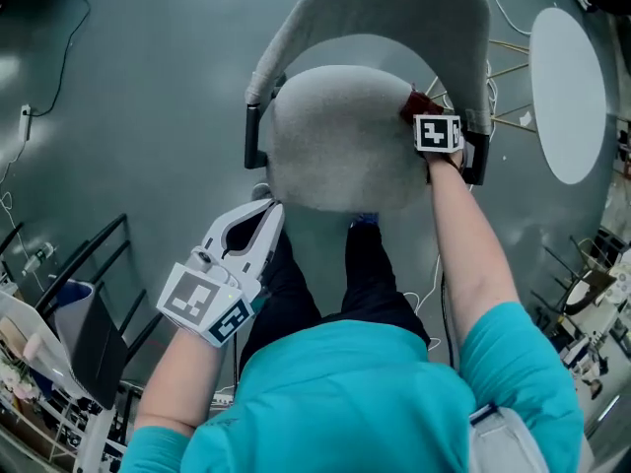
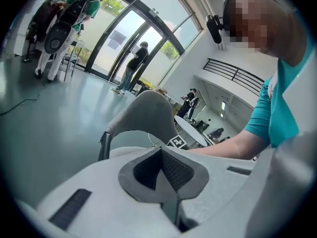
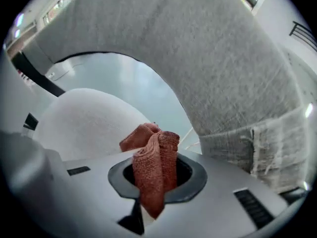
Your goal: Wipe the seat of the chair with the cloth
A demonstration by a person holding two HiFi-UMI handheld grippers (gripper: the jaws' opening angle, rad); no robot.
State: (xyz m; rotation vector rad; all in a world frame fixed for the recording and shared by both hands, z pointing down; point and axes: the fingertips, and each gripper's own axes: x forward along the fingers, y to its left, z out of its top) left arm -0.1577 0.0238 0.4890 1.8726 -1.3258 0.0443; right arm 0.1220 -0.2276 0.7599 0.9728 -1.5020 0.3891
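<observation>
The right tongs (image 3: 157, 185) were clamped on the red cloth (image 3: 148, 140) at the seat's (image 1: 340, 136) back right edge; the left tongs (image 1: 251, 230) hung closed, empty, by its front. Dragging over the rough fabric could tug the thin pinch free. The cloth bunched between and just past the tips.

Grey floor (image 1: 148, 116) carries the chair (image 1: 345, 136) at 12 o'clock, a round table (image 1: 569, 92) at 2, a cable (image 1: 71, 47) at 11.
</observation>
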